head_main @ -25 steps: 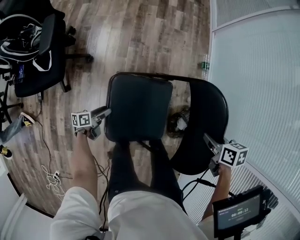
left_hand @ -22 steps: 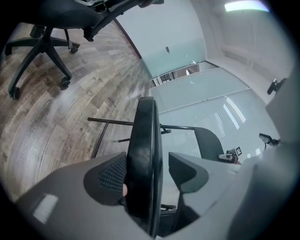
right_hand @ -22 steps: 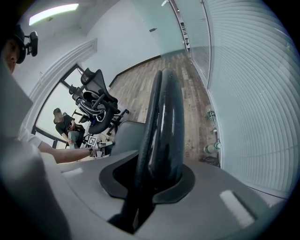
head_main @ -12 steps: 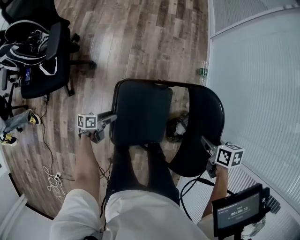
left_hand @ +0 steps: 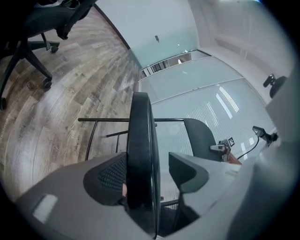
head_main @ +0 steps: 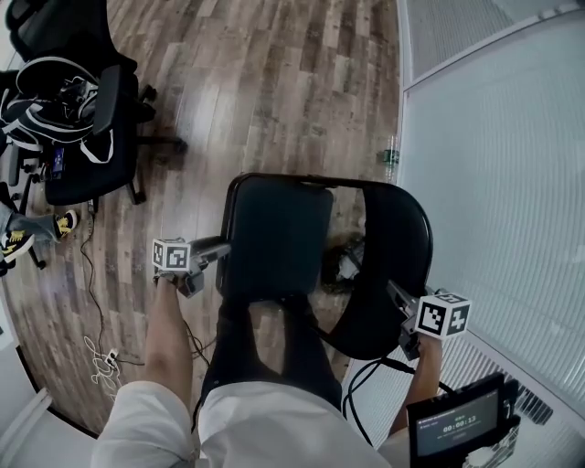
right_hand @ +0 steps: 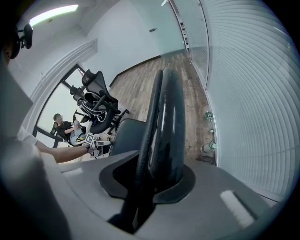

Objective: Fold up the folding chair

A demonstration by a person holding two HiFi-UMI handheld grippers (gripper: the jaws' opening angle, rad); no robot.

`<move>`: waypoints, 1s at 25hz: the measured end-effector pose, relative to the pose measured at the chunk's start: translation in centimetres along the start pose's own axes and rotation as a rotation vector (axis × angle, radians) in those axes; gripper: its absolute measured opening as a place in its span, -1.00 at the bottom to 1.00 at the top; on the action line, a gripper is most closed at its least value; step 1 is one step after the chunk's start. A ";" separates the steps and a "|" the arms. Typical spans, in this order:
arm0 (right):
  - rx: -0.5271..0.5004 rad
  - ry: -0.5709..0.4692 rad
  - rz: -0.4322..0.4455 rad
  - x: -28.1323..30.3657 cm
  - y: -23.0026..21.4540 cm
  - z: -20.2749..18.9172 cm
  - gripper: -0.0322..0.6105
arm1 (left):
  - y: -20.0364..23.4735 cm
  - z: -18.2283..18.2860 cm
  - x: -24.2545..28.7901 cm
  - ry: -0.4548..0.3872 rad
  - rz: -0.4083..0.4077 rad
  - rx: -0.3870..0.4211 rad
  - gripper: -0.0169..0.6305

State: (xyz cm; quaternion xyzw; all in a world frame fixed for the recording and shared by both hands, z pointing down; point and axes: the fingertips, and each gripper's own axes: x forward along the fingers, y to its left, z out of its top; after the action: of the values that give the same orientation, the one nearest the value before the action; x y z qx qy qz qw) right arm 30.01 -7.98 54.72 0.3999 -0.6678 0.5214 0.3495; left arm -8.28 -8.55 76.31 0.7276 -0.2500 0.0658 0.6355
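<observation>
On the folding chair, the left gripper straddles the seat edge with jaws spread; the right gripper pinches the backrest rim.

One folding chair; two hand-held grippers; two office chairs, upper left; one bottle; one screen.

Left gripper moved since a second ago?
Yes: left gripper, astride the seat edge, shifted right toward the glass wall, judged against the green bottle.
</observation>
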 end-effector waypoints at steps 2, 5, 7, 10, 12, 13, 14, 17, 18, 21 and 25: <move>0.001 -0.002 -0.005 -0.2 -0.1 0.0 -0.67 | -0.6 -0.1 0.3 -0.024 -0.014 0.007 -0.12; 0.002 0.000 -0.016 -0.8 -0.1 -0.2 -0.67 | -2.1 -0.3 0.6 -0.056 -0.045 -0.007 -0.12; 0.003 0.000 -0.028 -1.4 0.4 -0.2 -0.67 | -2.7 -0.3 0.4 -0.069 -0.060 -0.010 -0.13; 0.001 0.002 -0.041 -1.4 0.8 -0.1 -0.67 | -3.3 -0.1 0.4 -0.113 -0.073 -0.042 -0.13; -0.002 0.004 -0.047 -1.4 1.0 0.1 -0.67 | -3.7 0.0 0.3 -0.145 -0.075 -0.058 -0.13; -0.003 0.004 -0.052 -1.5 1.2 0.2 -0.67 | -4.0 0.0 0.3 -0.157 -0.084 -0.061 -0.13; -0.003 0.004 -0.057 -1.7 1.3 0.2 -0.66 | -4.4 0.1 0.3 -0.166 -0.098 -0.061 -0.13; -0.006 0.005 -0.064 -1.7 1.1 0.4 -0.66 | -5.7 0.2 1.0 -0.171 -0.137 -0.057 -0.14; -0.007 0.005 -0.066 -1.7 1.0 0.4 -0.66 | -5.9 0.1 1.3 -0.167 -0.144 -0.052 -0.14; -0.010 0.006 -0.075 -2.3 0.8 0.4 -0.67 | -6.9 -0.1 1.7 -0.154 -0.164 -0.045 -0.14; -0.011 0.009 -0.089 -2.6 1.2 0.6 -0.66 | -7.8 -0.2 1.8 -0.153 -0.197 -0.044 -0.14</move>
State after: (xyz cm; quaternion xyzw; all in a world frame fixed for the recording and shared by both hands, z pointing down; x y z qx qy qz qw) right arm 30.08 -8.00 51.77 0.4249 -0.6507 0.5036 0.3774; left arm -3.19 -8.38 70.14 0.7375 -0.2266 -0.0579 0.6336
